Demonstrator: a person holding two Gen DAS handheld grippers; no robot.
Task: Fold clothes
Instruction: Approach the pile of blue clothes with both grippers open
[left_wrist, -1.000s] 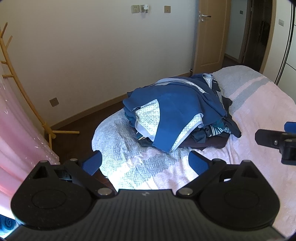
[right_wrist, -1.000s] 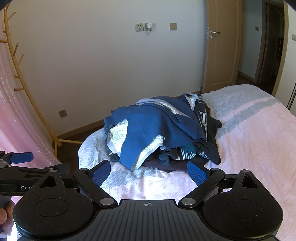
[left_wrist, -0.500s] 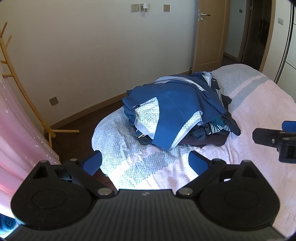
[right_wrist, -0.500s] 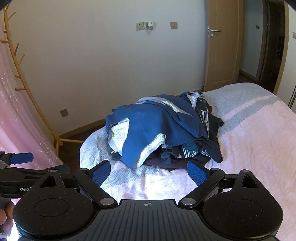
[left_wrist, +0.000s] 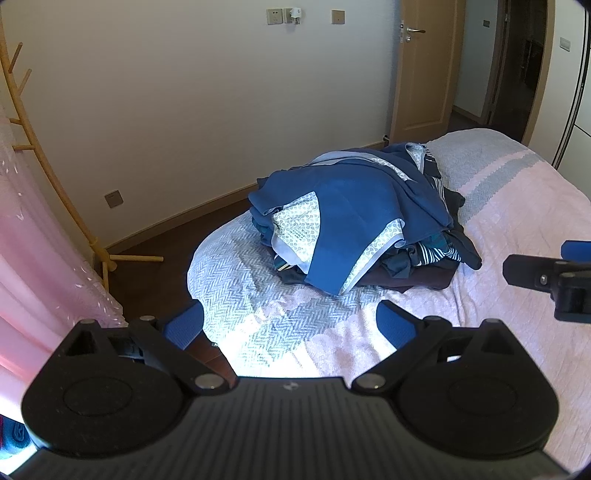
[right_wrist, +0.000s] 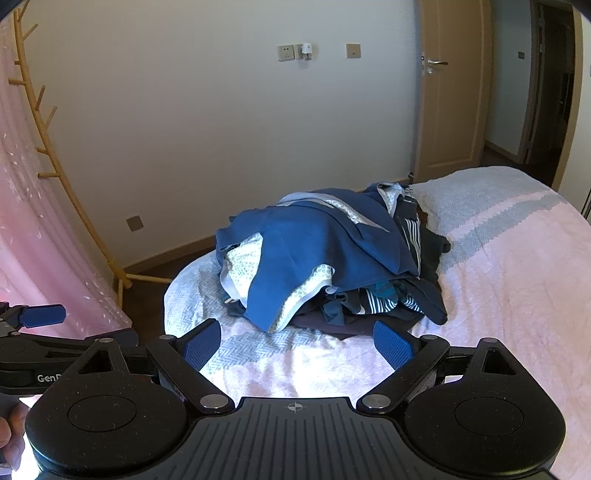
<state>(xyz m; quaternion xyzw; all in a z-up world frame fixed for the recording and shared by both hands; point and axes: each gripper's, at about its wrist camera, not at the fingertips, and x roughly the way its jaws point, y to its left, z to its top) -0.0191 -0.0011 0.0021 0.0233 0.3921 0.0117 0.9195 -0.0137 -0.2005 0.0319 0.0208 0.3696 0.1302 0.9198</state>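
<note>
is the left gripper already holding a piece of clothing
No, the left gripper is open and empty above the bed, short of the clothes pile.

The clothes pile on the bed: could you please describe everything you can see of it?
The clothes pile is a loose, unfolded heap of soft fabric on the bed, near its wall-side edge. A large blue garment with pale patterned panels drapes over the top, one corner hanging forward. Striped pieces and dark garments poke out underneath on the right. Only the bedspread touches it; the left gripper and right gripper are both open and short of it.
</note>
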